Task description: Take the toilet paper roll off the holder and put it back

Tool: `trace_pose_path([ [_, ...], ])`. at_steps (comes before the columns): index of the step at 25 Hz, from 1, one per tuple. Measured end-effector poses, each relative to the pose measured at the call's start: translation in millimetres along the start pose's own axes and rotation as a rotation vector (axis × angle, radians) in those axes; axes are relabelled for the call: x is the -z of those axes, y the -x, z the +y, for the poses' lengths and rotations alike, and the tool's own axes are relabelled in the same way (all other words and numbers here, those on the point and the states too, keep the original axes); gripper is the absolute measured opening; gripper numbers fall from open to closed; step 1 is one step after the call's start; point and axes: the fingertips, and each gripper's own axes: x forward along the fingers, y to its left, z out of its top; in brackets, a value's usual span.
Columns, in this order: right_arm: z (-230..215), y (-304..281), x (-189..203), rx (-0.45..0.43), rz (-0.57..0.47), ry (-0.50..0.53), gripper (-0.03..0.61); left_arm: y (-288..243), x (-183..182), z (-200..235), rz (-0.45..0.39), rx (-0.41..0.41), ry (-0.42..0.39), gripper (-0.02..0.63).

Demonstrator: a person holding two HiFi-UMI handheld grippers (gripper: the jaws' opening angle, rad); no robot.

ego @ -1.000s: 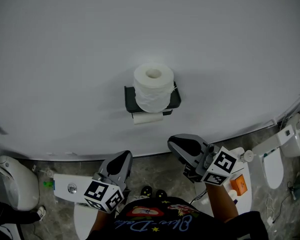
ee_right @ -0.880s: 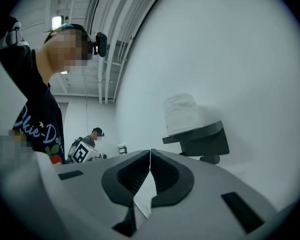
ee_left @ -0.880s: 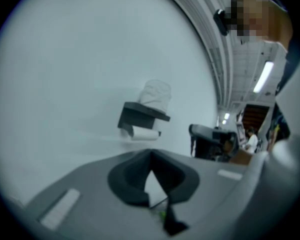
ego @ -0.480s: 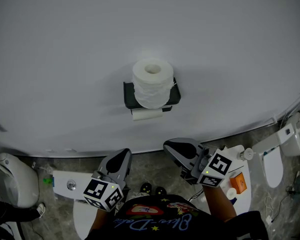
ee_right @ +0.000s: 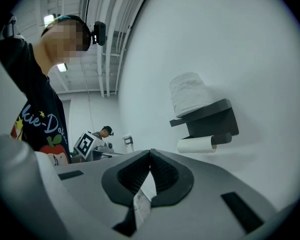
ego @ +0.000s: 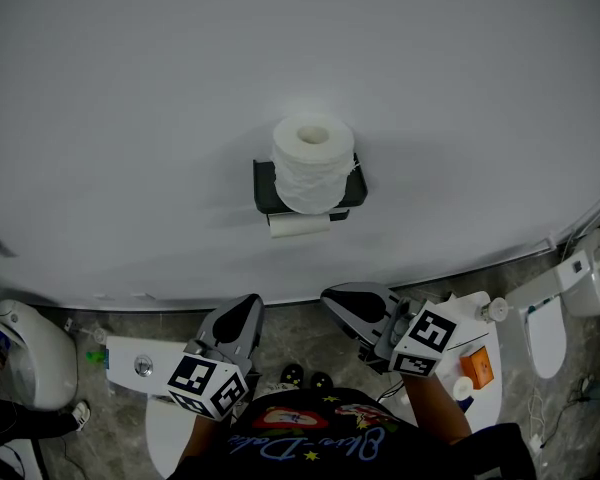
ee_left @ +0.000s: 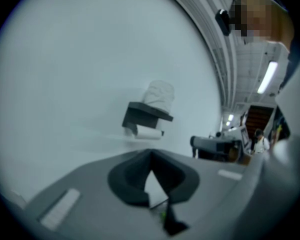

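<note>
A full white toilet paper roll (ego: 312, 163) stands upright on top of the black wall holder (ego: 265, 193). A thin, nearly bare tube (ego: 300, 225) hangs on the bar under it. My left gripper (ego: 242, 315) and right gripper (ego: 348, 303) are both low, well short of the holder, each shut and with nothing held. In the left gripper view the roll (ee_left: 159, 93) and holder (ee_left: 145, 115) lie ahead, above my shut left gripper (ee_left: 151, 156). From the right gripper view the roll (ee_right: 190, 94) sits on the holder (ee_right: 210, 115), up and to the right of my right gripper (ee_right: 150, 154).
The holder is fixed to a plain white wall (ego: 130, 118). On the floor below are a white toilet (ego: 25, 353) at the left, another toilet (ego: 545, 333) at the right, and a white cistern (ego: 140, 368) under my left gripper. An orange item (ego: 477, 368) lies near my right wrist.
My right gripper has drifted a little left and lower, away from the holder. The left gripper has barely moved. The roll has stayed on the holder.
</note>
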Motion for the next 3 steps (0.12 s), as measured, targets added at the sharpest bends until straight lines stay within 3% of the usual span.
trace_pose_path([
  [3,1.4,-0.7,3.6,-0.002,0.002,-0.019,0.017,0.3,0.5,-0.1,0.002,0.001,0.003,-0.002],
])
